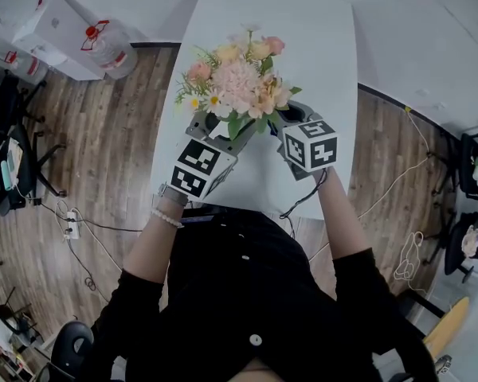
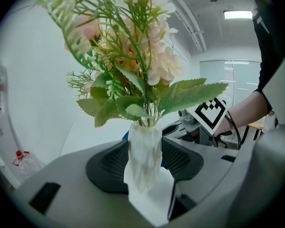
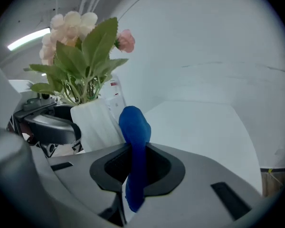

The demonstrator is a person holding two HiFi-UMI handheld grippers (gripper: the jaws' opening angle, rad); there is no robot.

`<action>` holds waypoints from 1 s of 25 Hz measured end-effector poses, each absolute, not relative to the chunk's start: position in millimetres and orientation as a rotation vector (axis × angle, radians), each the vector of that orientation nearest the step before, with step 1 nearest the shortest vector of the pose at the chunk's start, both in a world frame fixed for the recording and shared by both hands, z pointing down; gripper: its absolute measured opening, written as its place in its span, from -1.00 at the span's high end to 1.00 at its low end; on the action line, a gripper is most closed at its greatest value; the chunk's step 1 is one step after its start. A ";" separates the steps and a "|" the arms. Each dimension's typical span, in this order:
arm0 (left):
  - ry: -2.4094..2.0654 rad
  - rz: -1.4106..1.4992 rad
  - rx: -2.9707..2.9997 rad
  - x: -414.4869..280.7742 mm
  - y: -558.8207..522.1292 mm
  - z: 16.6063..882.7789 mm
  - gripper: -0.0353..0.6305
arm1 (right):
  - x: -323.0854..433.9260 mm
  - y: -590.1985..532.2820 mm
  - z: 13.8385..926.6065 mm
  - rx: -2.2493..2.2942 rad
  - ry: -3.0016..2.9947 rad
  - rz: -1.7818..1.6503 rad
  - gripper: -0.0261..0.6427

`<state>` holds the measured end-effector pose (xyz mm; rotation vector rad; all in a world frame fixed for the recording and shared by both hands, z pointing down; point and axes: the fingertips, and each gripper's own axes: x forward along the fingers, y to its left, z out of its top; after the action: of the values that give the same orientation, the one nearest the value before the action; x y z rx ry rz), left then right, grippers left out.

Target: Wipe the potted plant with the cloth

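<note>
The potted plant (image 1: 237, 82) is a bunch of pink, peach and white artificial flowers in a white faceted vase (image 2: 143, 158), near the front of the white table (image 1: 319, 38). My left gripper (image 2: 145, 163) is shut on the vase, one pad pressing on each side. The flowers hide the vase in the head view. Just right of the vase (image 3: 97, 122), my right gripper (image 3: 137, 167) is shut on a blue cloth (image 3: 134, 137), whose bunched top sticks up past the jaws. In the head view both grippers, left (image 1: 211, 130) and right (image 1: 291, 122), reach under the leaves.
The table's front edge (image 1: 247, 209) runs close to the person's body. On the wooden floor to the left are a large water bottle (image 1: 105, 44), white boxes (image 1: 44, 22), office chairs (image 1: 16, 165) and a power strip with cables (image 1: 72, 225). More chairs (image 1: 474, 165) stand at the right.
</note>
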<state>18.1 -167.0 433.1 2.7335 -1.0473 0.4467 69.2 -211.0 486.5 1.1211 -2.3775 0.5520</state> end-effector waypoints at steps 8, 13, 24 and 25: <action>-1.050 0.435 2.725 18.2 -167.6 433.9 0.21 | 71.9 -192.5 546.9 1.104 -2.269 0.720 0.68; -1.039 0.440 2.722 19.2 -165.8 434.2 0.21 | 68.0 -175.1 573.9 1.130 -2.223 0.843 0.68; -1.056 0.403 2.722 17.5 -167.6 433.6 0.21 | 57.1 -152.7 581.8 1.187 -2.211 0.996 0.68; -1.052 0.408 2.719 17.4 -167.0 433.8 0.21 | 56.2 -149.8 581.8 1.185 -2.212 1.013 0.68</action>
<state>17.4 -167.0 433.8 2.7190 -1.0525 0.4082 56.2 -149.8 581.8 1.1850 -2.2124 1.0129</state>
